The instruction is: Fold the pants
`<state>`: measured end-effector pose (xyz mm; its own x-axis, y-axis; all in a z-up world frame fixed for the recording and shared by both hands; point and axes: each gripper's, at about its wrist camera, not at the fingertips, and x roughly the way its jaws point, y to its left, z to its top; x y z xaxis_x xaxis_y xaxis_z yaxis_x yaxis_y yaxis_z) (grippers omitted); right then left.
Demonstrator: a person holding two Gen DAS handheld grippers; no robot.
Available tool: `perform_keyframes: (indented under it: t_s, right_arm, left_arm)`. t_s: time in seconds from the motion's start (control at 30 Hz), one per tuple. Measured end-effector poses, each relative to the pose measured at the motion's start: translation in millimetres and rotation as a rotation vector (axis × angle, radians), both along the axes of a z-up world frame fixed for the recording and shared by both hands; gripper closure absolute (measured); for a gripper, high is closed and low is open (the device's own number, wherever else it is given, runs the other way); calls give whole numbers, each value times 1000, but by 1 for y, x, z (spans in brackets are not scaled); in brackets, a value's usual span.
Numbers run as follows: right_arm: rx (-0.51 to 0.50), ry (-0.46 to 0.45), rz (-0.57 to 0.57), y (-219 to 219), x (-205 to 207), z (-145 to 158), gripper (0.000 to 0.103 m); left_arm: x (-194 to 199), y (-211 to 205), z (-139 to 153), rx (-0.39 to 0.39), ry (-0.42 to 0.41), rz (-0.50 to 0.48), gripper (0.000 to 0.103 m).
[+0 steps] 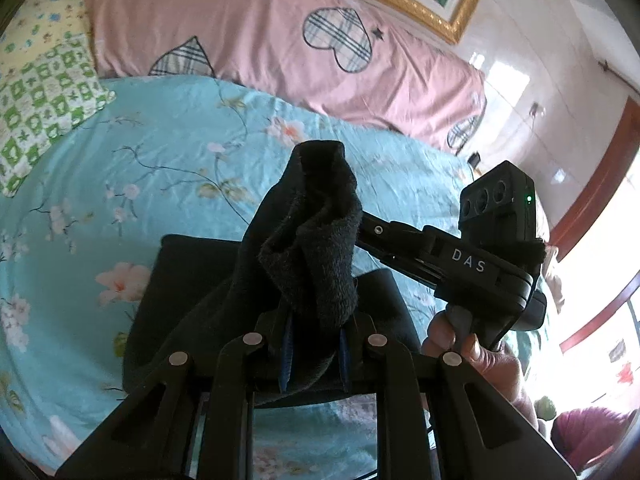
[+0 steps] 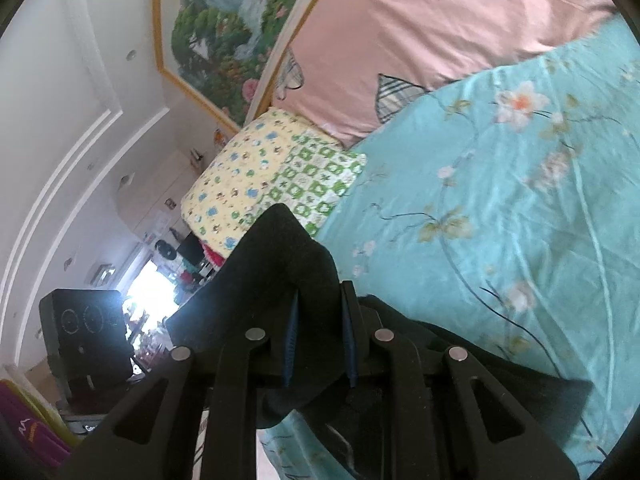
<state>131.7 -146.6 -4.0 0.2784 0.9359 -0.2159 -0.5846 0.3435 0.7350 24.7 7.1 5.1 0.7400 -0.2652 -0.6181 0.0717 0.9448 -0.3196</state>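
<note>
The white letters "DAS" stand on the black body of the right gripper [image 1: 362, 222].

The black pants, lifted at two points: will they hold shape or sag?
Probably sag: the black pants bunch and droop between the left hand-held gripper and the right hand-held gripper. The fuzzy fabric likely grips the pads rather than slipping. The lower part rests on the blue bedsheet.

A turquoise floral bedspread [image 1: 168, 168] covers the bed. A pink quilt [image 1: 260, 28] with plaid hearts lies along the wall, beside a yellow-and-green patchwork pillow [image 2: 272, 184]. Above hangs a gold-framed landscape painting [image 2: 224, 40]. The walls are white, and a red-brown door frame [image 1: 600, 184] stands nearby. Daylight glares through a window [image 2: 148, 284].
</note>
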Motion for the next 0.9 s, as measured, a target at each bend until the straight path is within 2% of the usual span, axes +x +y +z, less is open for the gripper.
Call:
perform_keyframes:
  t_s: [0.43, 0.53, 0.6, 0.67, 0.73, 0.8, 0.87, 0.9]
  right_arm:
    - [-7, 62, -92, -44, 0, -34, 82]
    - [-61, 58, -123, -50, -2, -35, 80]
    - [-106, 54, -151, -54, -5, -36, 79]
    - [-145, 63, -209, -64, -8, -37, 79]
    - [-172, 72, -254, -75, -12, -37, 78]
    - [-205, 82, -308, -88, -18, -36, 71]
    - [-221, 87, -359, -100, -27, -33, 60]
    - [-215, 90, -380, -106, -32, -32, 46]
  left_arm:
    - [13, -49, -22, 130, 21, -77, 85]
    - [17, -59, -29, 143, 18, -112, 80]
    - [21, -67, -36, 158, 26, -133, 70]
    - [23, -75, -45, 178, 36, -154, 67]
    - [23, -84, -52, 195, 41, -175, 55]
    - [22, -90, -56, 186, 45, -208, 45]
    - [17, -96, -56, 196, 30, -230, 41]
    - [14, -98, -55, 203, 23, -242, 40]
